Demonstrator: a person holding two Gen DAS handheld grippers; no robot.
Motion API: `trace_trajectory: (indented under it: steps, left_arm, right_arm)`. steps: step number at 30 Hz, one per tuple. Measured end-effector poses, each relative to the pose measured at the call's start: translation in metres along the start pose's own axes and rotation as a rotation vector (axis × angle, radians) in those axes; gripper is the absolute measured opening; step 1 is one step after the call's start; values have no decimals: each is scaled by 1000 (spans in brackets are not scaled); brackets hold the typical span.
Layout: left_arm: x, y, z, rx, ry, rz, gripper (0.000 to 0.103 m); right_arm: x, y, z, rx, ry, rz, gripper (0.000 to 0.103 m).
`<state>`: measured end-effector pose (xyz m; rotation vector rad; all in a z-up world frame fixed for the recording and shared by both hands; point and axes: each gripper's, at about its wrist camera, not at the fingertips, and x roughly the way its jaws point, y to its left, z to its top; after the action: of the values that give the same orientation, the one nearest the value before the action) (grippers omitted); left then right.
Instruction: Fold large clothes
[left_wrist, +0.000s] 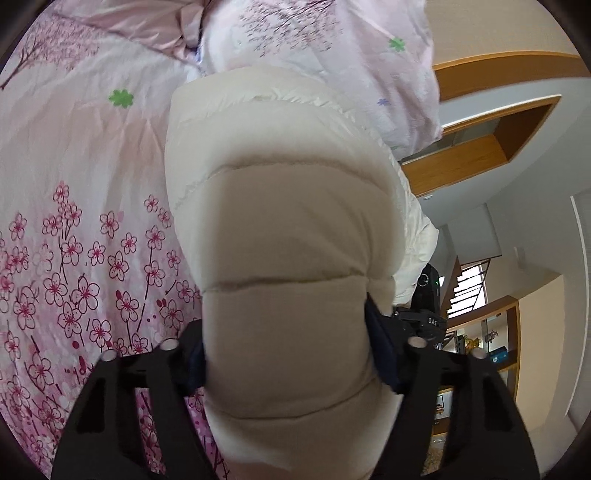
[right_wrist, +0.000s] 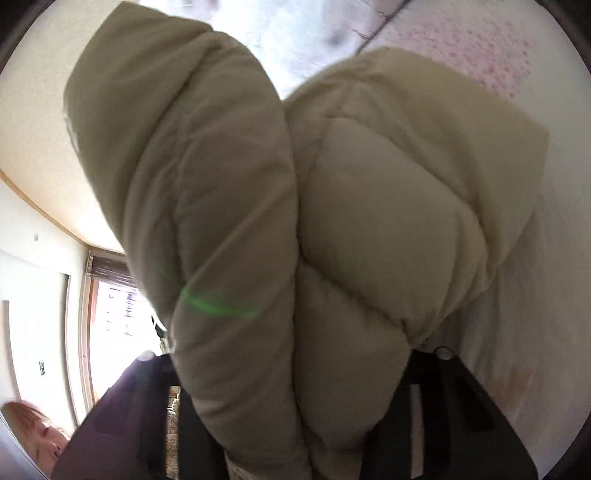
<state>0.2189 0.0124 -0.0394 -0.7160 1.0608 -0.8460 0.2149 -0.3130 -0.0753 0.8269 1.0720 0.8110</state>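
1 cream puffer jacket (left_wrist: 280, 229) above bed cover (left_wrist: 74, 221) | L tongs (left_wrist: 288, 354) clamp jkt quilted sleeve | R tongs (right_wrist: 295, 398) clamp 2 jkt folds | "DAS" on black clamp (left_wrist: 424, 325) beside jkt

— Left gripper (left_wrist: 286, 363)?
— Jaws clamped on a thick quilted fold, one finger (left_wrist: 384, 332) on each side.
— Right gripper (right_wrist: 295, 406)?
— Pinching padded fabric too; its fingertips are buried.
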Motion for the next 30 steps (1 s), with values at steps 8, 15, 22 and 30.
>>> trace_trajectory:
  steps: [8, 15, 22, 30]
  left_arm:
    - [-34, -5, -6, 42, -78, -64, 47]
    - [-84, -5, 5, 65, -182, -54, 46]
    - [-131, 5, 27, 88, -273, 30, 46]
    - [-134, 61, 42, 4, -241, 168, 46]
  right_arm:
    - [7, 41, 0, -69, -19, 3, 25]
    - [29, 89, 22, -170, -14, 29, 24]
    - [72, 121, 49, -226, -19, 49, 24]
    - [130, 86, 72, -122, 34, 0, 26]
